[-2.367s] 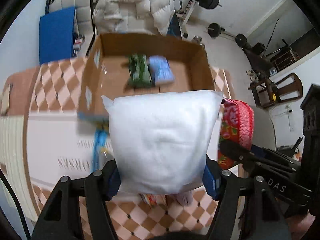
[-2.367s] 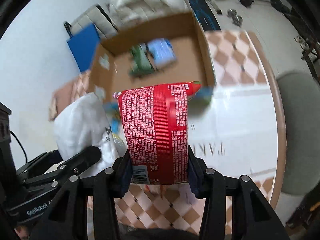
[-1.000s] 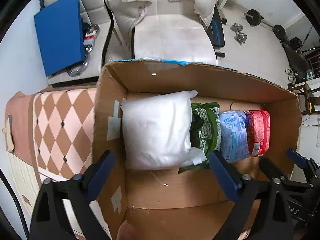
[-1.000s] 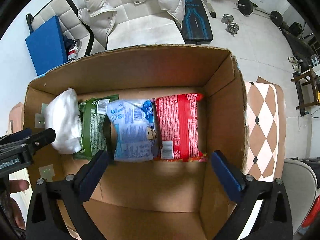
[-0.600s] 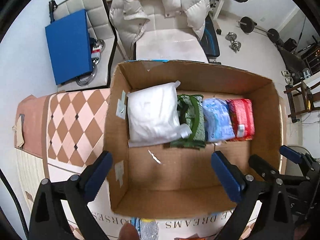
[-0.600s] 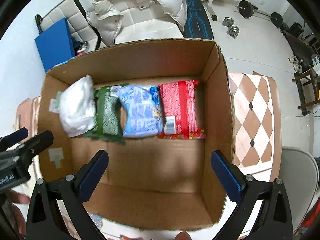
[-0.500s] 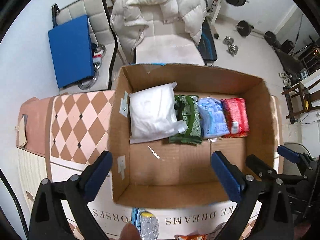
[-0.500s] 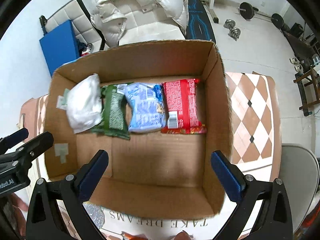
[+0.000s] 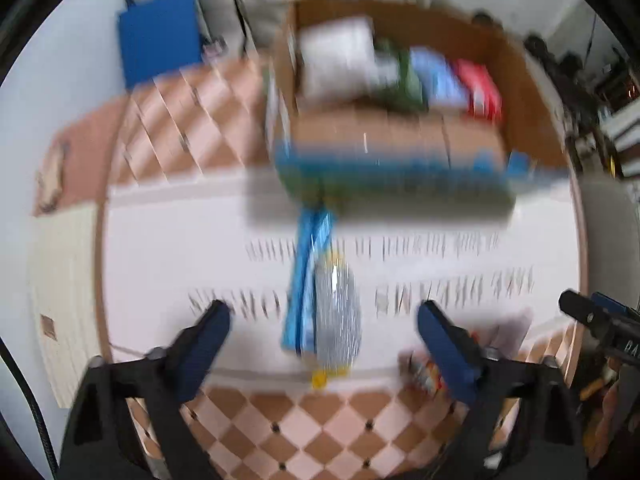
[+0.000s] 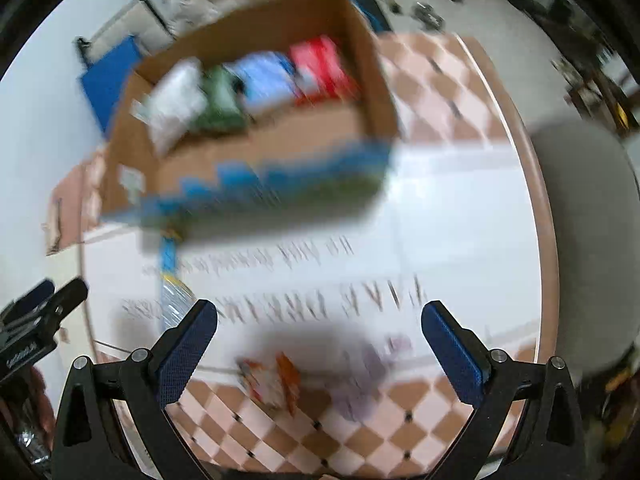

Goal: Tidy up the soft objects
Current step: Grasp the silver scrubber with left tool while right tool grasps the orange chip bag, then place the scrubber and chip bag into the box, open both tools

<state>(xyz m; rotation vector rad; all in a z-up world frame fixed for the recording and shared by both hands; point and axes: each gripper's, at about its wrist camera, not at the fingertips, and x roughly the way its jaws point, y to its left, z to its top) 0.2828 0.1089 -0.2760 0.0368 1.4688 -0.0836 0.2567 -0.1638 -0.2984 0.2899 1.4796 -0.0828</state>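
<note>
In the left wrist view, the left claw (image 9: 320,316) is standing wide apart and is holding nothing. Between its blue pads, a silver and blue packet (image 9: 326,300) is lying on the white cloth of the counter (image 9: 168,248). This view is strongly blurred. Farther away, the cardboard box (image 9: 400,144) is sitting on the counter. Inside it, a row is lying along the far wall: a white pillow pack (image 9: 340,62), a green packet (image 9: 404,72), a light blue packet (image 9: 436,76) and a red packet (image 9: 480,88). At the right edge, the tip of the right claw (image 9: 596,320) is showing.

In the right wrist view, the right claw (image 10: 318,320) is also spread wide and is holding nothing. An orange and white packet (image 10: 272,380) and a pale purple packet (image 10: 360,380) are lying on the counter (image 10: 460,220) near the claw, both blurred. The box (image 10: 260,148) is farther away, with the same four packs inside: white (image 10: 176,100), green (image 10: 218,100), light blue (image 10: 264,80), red (image 10: 320,64).
</note>
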